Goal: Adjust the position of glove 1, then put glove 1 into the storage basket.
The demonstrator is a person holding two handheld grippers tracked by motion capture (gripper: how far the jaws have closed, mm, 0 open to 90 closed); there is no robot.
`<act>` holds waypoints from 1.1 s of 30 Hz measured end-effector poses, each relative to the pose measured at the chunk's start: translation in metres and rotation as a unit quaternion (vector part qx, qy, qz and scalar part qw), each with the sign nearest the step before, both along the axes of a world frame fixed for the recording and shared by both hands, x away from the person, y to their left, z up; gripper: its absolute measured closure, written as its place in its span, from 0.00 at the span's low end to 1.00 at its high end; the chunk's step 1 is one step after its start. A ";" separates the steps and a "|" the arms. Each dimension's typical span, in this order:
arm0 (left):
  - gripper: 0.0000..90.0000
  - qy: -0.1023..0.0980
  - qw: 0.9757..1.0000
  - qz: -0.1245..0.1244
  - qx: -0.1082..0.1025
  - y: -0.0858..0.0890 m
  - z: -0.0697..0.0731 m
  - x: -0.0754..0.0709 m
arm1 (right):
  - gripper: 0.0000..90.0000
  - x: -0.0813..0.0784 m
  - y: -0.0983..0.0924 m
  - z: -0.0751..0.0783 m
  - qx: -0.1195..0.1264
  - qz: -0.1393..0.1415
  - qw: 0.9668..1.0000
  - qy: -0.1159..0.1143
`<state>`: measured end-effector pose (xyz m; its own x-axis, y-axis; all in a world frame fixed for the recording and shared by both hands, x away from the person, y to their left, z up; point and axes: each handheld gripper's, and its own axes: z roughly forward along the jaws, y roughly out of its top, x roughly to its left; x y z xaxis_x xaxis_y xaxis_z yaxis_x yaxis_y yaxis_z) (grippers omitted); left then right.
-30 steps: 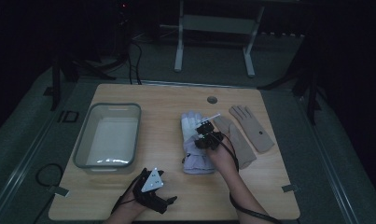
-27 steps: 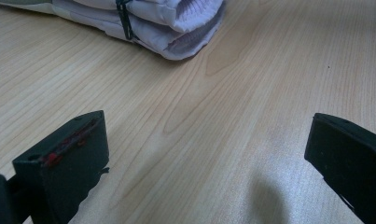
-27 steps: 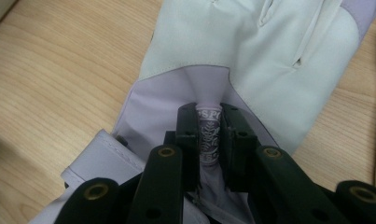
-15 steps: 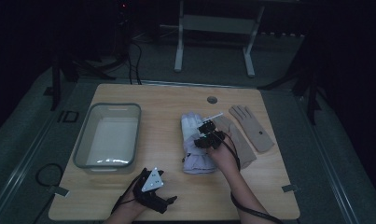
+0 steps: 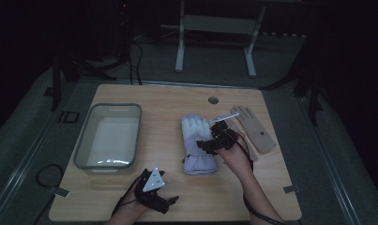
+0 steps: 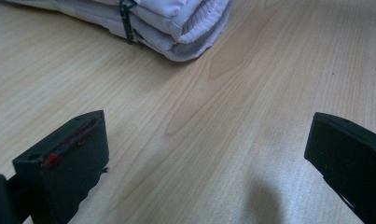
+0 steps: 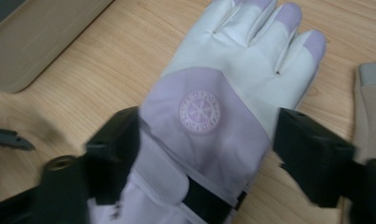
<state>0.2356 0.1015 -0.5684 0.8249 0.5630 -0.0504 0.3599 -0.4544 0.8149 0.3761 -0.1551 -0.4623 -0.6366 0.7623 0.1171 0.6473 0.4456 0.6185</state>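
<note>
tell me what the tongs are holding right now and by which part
Nothing is held. The right tongs have just been opening and straddle the white-and-lilac glove without pressing it; the left tongs stand open over bare table.

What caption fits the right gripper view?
Open right gripper above a white and lilac padded glove on the wooden table.

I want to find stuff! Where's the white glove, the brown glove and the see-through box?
white glove (image 7: 202,112): right gripper view, on the round badge on its back.
brown glove (image 5: 257,131): high view, on its flat palm.
see-through box (image 5: 81,150): high view, on its left wall.
</note>
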 end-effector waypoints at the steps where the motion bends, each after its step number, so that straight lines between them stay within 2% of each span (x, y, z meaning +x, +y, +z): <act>1: 0.00 0.009 1.000 0.005 0.002 0.000 0.001 0.002 | 0.21 -0.001 -0.002 0.000 0.001 0.009 1.000 0.001; 2: 0.00 0.006 1.000 0.006 0.004 0.001 0.002 0.003 | 0.21 -0.003 -0.005 -0.001 0.015 0.012 1.000 -0.006; 3: 0.00 -0.002 1.000 0.012 -0.002 0.001 0.003 0.003 | 0.18 -0.007 -0.009 -0.003 0.020 0.026 0.999 -0.032; 4: 0.00 0.001 1.000 0.019 -0.001 0.002 0.005 0.004 | 0.18 -0.007 -0.009 -0.003 0.020 0.026 0.999 -0.032; 6: 0.02 0.014 0.999 0.025 -0.017 0.004 0.009 0.005 | 0.17 -0.012 -0.013 -0.004 0.014 0.036 0.997 -0.064; 7: 0.02 0.019 0.999 0.026 -0.019 0.004 0.010 0.005 | 0.17 -0.016 -0.016 -0.005 0.014 0.056 0.995 -0.078; 8: 0.02 0.020 0.999 0.026 -0.021 0.004 0.012 0.005 | 0.17 -0.016 -0.016 -0.005 0.014 0.056 0.995 -0.078; 11: 0.02 0.028 0.999 0.023 -0.026 0.001 0.018 0.006 | 0.17 -0.022 -0.021 -0.005 0.015 0.070 0.993 -0.098; 13: 0.02 0.026 0.999 0.033 -0.013 -0.001 0.024 0.007 | 0.16 -0.025 -0.024 -0.004 0.013 0.077 0.991 -0.112; 14: 0.02 0.027 0.999 0.035 -0.017 -0.002 0.026 0.009 | 0.16 -0.026 -0.028 -0.003 0.016 0.077 0.990 -0.119; 16: 0.02 0.037 0.998 0.042 -0.017 -0.003 0.030 0.015 | 0.17 -0.026 -0.034 -0.003 0.031 0.083 0.990 -0.111; 17: 0.02 0.037 0.998 0.047 -0.014 -0.004 0.033 0.018 | 0.17 -0.024 -0.041 -0.002 0.051 0.078 0.992 -0.085; 20: 0.02 0.034 0.998 0.054 -0.005 -0.007 0.039 0.026 | 0.16 -0.024 -0.045 -0.002 0.051 0.072 0.992 -0.095; 21: 0.02 0.040 0.997 0.059 -0.006 -0.008 0.041 0.031 | 0.12 -0.024 -0.048 -0.004 0.055 0.067 0.992 -0.091; 24: 0.02 0.058 0.996 0.066 -0.013 -0.012 0.046 0.044 | 0.12 -0.022 -0.050 -0.005 0.063 0.059 0.992 -0.090; 25: 0.02 0.063 0.996 0.067 -0.016 -0.013 0.048 0.047 | 0.12 -0.020 -0.051 -0.006 0.068 0.048 0.993 -0.087; 27: 0.02 0.067 0.995 0.071 -0.016 -0.017 0.051 0.054 | 0.12 -0.018 -0.052 -0.008 0.064 0.040 0.993 -0.086; 33: 0.06 0.076 0.993 0.081 -0.023 -0.033 0.060 0.069 | 0.22 -0.004 -0.050 -0.015 0.061 0.015 0.995 -0.075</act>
<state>0.3047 0.0689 -0.5086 0.7037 0.6826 -0.1970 0.5466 -0.3431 0.7639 0.3724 -0.2049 -0.4770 -0.6760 0.7287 0.1097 0.5313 0.3787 0.7578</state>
